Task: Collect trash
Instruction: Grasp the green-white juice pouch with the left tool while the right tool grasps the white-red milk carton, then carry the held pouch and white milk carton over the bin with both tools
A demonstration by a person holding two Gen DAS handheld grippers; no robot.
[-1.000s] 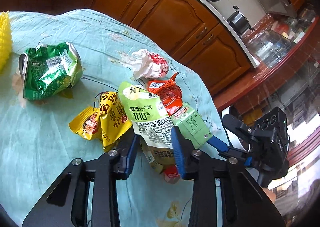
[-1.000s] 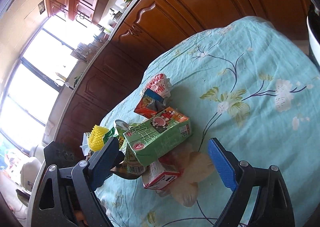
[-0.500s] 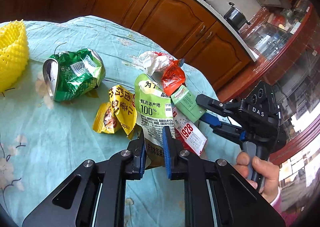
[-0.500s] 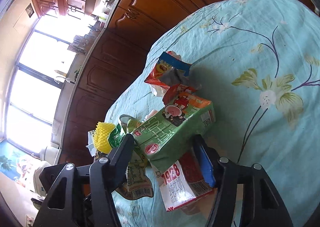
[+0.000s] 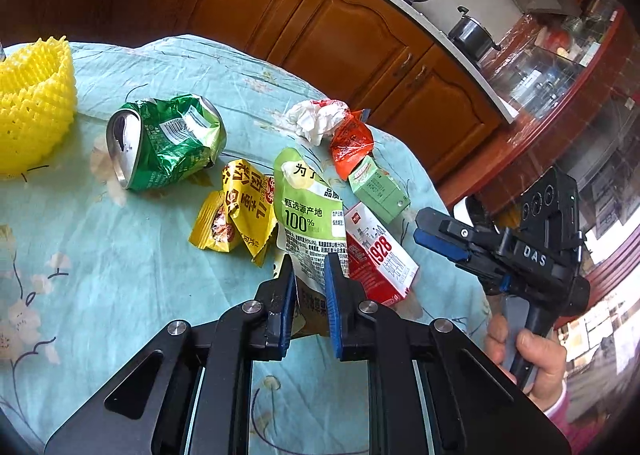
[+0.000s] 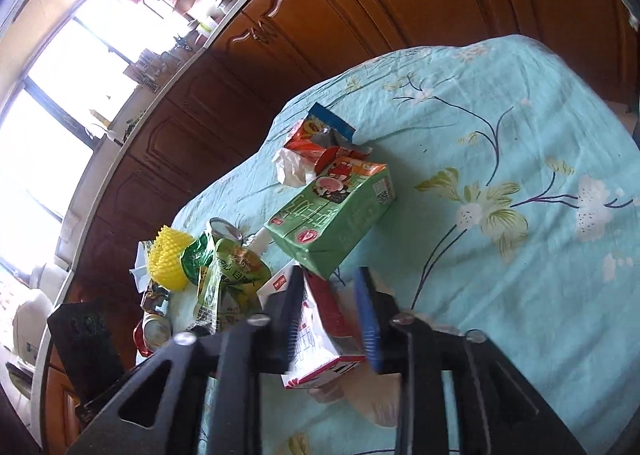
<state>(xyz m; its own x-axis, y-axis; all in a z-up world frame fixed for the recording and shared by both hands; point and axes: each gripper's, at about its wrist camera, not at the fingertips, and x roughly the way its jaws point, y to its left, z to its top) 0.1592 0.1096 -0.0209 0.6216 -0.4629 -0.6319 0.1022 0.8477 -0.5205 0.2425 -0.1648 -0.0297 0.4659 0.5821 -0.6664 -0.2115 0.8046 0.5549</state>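
A green pouch [image 5: 310, 215] is pinched by the left tongs [image 5: 310, 275] on the cluttered counter [image 5: 100, 275]; the right tongs [image 6: 328, 287] (closing) apparently straddle a red-and-white carton [image 6: 320, 327].

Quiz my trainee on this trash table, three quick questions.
1. True or false: the can lies crushed on its side.
2. The left gripper is shut on: A yellow wrapper, B pouch, C tissue.
3. Fill in: the carton against the pouch's right edge is ___ and white.
Key: 1 true; 2 B; 3 red.
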